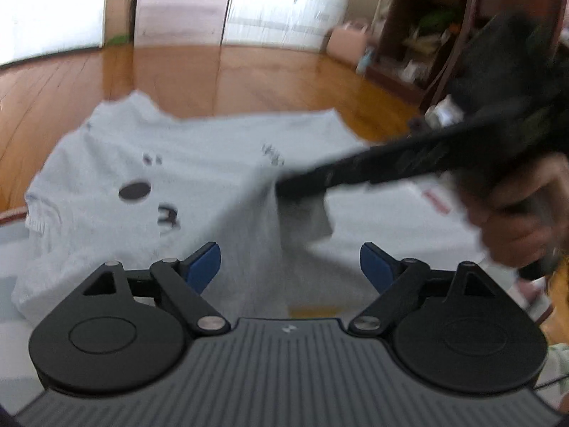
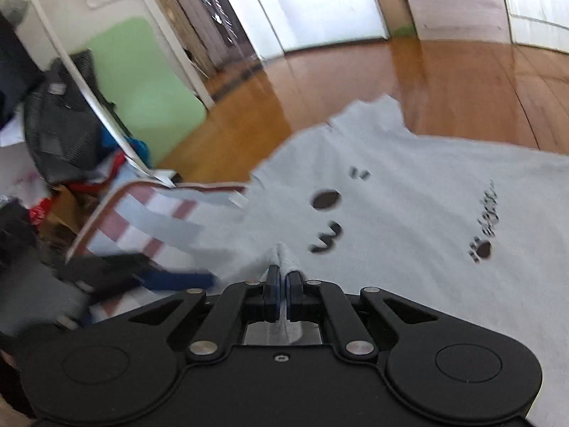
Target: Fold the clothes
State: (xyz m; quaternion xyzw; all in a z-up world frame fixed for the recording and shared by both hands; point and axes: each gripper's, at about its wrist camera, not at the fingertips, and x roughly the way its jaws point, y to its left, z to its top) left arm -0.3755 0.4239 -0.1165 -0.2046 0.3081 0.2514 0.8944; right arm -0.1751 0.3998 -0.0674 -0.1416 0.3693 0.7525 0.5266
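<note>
A pale grey T-shirt (image 1: 170, 163) with dark printed marks lies spread on a table; it also shows in the right wrist view (image 2: 409, 192). My left gripper (image 1: 290, 267) is open and empty, its blue pads wide apart above the shirt's near part. My right gripper (image 2: 282, 291) is shut on a pinched fold of the T-shirt and lifts it. In the left wrist view the right gripper (image 1: 284, 190) comes in from the right, held by a hand (image 1: 515, 213), with cloth hanging from its tip.
A red-and-white checked cloth (image 2: 142, 220) covers the table under the shirt. A wooden floor (image 1: 213, 78) lies beyond. A shelf with clutter (image 1: 419, 35) stands at the right; a pile of bags and clothes (image 2: 53, 135) sits left of the table.
</note>
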